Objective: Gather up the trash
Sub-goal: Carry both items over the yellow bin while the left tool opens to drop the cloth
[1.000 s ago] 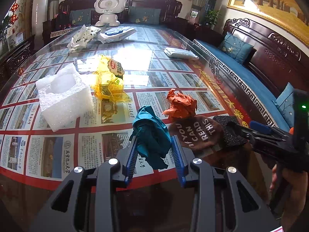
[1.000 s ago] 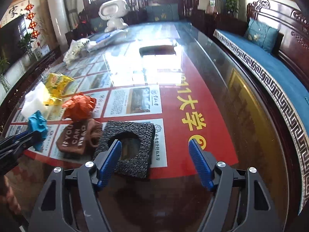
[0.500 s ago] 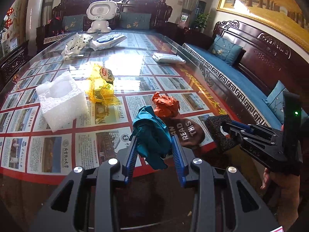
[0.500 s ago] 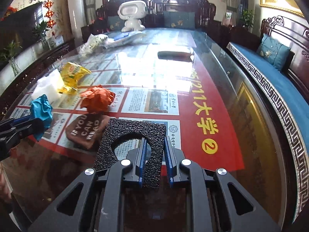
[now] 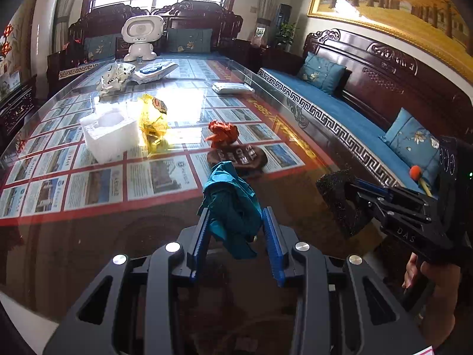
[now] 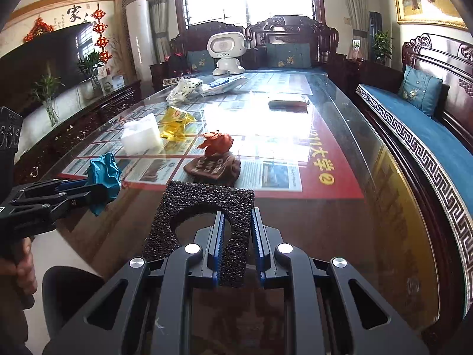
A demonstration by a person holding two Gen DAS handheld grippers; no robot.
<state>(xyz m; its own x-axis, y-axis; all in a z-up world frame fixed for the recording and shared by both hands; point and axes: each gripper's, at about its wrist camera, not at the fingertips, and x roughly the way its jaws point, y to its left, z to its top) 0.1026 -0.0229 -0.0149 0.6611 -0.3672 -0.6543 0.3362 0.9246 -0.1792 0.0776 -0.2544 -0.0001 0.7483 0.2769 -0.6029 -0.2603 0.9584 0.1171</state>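
My left gripper (image 5: 236, 222) is shut on a crumpled teal paper (image 5: 232, 207) and holds it above the table's near edge; it also shows in the right wrist view (image 6: 105, 174). My right gripper (image 6: 236, 230) is shut on a black foam piece with a round cut-out (image 6: 204, 210), lifted off the glass; the foam shows at the right in the left wrist view (image 5: 340, 201). On the table lie a crumpled orange paper (image 5: 223, 131), a brown wrapper with white letters (image 5: 238, 159), a yellow plastic bag (image 5: 153, 118) and a white foam block (image 5: 109, 133).
The long glass table (image 6: 325, 207) has newspaper pages under the glass. Far back are white bags (image 5: 115, 77), a blue-white packet (image 5: 156, 69), a folded white cloth (image 5: 232, 88) and a white robot toy (image 5: 142, 40). A blue-cushioned wooden bench (image 5: 354, 118) runs along the right.
My right gripper closed on the black foam piece and lifted it off the table. Both grippers drew back toward the near edge, the left still holding the teal paper.
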